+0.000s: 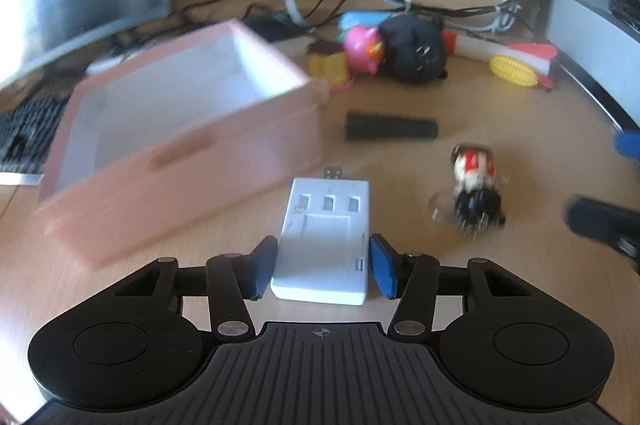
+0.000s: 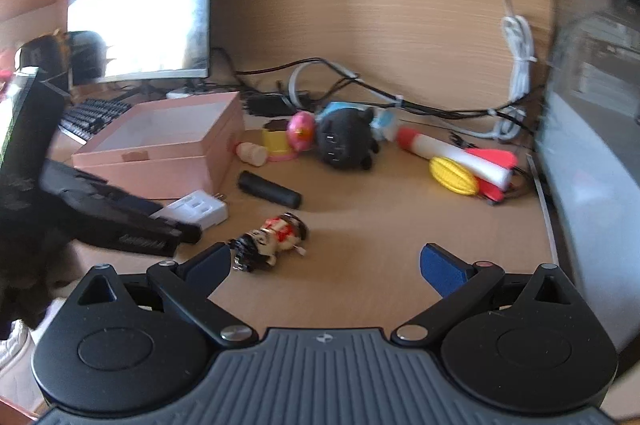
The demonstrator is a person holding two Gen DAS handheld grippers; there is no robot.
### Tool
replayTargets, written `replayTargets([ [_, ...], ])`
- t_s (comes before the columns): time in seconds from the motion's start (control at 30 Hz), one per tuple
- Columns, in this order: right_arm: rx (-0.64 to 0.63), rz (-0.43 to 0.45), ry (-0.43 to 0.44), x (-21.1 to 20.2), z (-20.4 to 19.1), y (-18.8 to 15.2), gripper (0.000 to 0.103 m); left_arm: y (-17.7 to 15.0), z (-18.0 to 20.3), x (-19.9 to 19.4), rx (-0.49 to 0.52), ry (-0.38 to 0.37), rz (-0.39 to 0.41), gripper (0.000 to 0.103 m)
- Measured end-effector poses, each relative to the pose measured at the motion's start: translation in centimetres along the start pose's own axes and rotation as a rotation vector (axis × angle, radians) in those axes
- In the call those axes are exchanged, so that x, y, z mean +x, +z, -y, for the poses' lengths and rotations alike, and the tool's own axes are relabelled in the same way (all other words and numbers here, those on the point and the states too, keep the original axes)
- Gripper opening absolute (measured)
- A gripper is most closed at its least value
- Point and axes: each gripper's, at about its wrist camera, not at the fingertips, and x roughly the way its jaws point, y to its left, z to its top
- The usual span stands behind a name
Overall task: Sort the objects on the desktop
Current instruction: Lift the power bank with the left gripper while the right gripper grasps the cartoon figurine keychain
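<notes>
A white USB charger (image 1: 326,237) lies flat on the wooden desk, its plug toward an open pink box (image 1: 180,165). My left gripper (image 1: 323,265) is shut on the charger's near end, one blue pad on each long side. The right wrist view shows the same charger (image 2: 200,209) beside the pink box (image 2: 160,165). My right gripper (image 2: 326,267) is open above bare desk. A small wind-up toy figure (image 2: 272,241) lies on its side just beyond its left finger. The same figure (image 1: 476,185) sits to the right of the charger.
A black cylinder (image 2: 269,191) lies behind the figure. Further back are a black plush (image 2: 344,141), a pink toy (image 2: 302,131), a yellow ridged toy (image 2: 454,175), a red and white rocket (image 2: 452,153) and tangled cables. A keyboard (image 2: 94,115) and monitor (image 2: 140,29) stand left; a computer case (image 2: 592,145) stands right.
</notes>
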Motion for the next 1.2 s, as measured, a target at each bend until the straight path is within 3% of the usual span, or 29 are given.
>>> replayTargets([
  [0.23,-0.077,-0.064,0.111,4.3,-1.2,1.2,0.097,-2.7,-3.4,-2.4,-0.086,0.048,-0.034,0.054],
  [0.47,-0.118,-0.121,0.16,7.6,-1.2,2.0,0.096,-3.4,-5.6,-3.1,-0.149,0.064,-0.041,0.055],
  [0.6,-0.079,-0.164,0.185,8.6,-0.7,2.1,0.08,-3.4,-5.8,-3.1,-0.153,0.038,-0.035,0.056],
  [0.77,-0.054,-0.171,0.182,9.1,-1.0,2.0,0.068,-2.9,-5.3,-2.1,-0.12,0.028,-0.023,0.059],
  [0.97,-0.066,-0.15,0.166,8.4,-1.4,2.7,0.067,-2.2,-5.0,-1.3,-0.083,0.025,-0.006,0.053],
  [1.2,-0.106,-0.102,0.2,4.1,-1.8,4.6,0.067,-2.4,-4.7,-1.8,-0.067,-0.001,0.012,0.053],
])
